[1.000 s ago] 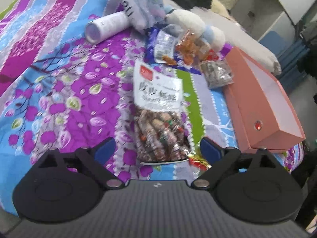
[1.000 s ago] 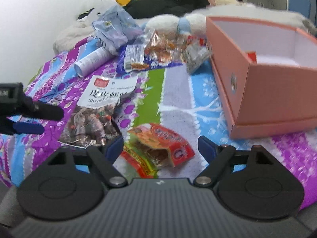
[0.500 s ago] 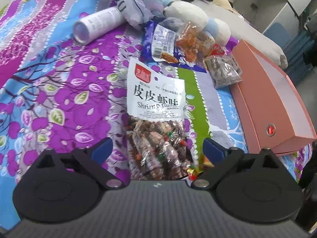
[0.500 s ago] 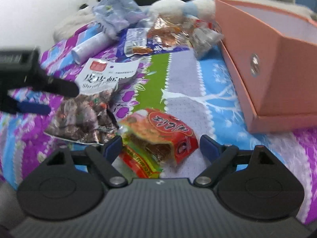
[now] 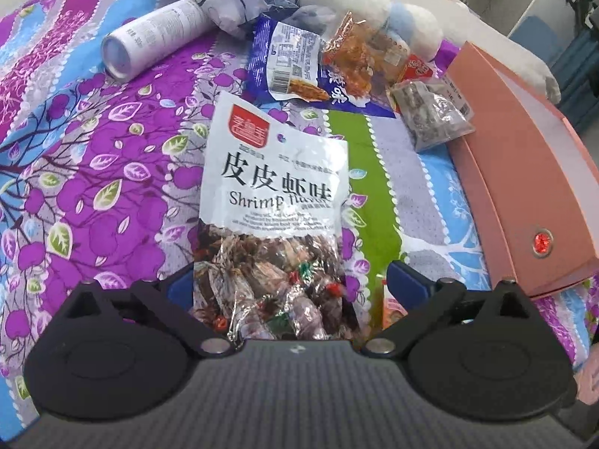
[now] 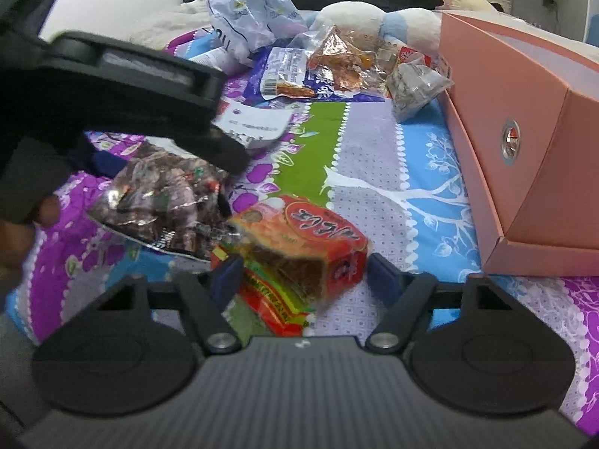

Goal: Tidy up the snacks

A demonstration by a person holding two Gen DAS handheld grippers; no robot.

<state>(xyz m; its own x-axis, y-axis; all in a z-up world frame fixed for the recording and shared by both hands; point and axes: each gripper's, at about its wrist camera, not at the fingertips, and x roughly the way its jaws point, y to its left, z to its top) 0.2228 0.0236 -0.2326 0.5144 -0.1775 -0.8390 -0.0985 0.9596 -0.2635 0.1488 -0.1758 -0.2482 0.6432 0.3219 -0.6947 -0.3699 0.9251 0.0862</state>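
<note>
Left tool stands spread wide over the lower end of the shrimp bag, which lies flat on the bed; its pads flank the bag's clear, lumpy bottom without pressing it. Right tool has just been closing, its jaws now on either side of the orange pack, which sits just beside the shrimp bag's corner; the pads look near the pack but not yet pinching it. Several risks follow. Crinkly film on the shrimp bag may slide out of a pinch taken on loose plastic, so the bag could sag or drop on the way to the pink box. Since the two packs touch or overlap at their corners, lifting one may drag the other. Both tools work close together, so they may knock one another. Soft bedding gives under pressure, which could let a pad catch the sheet along with a packet.
</note>
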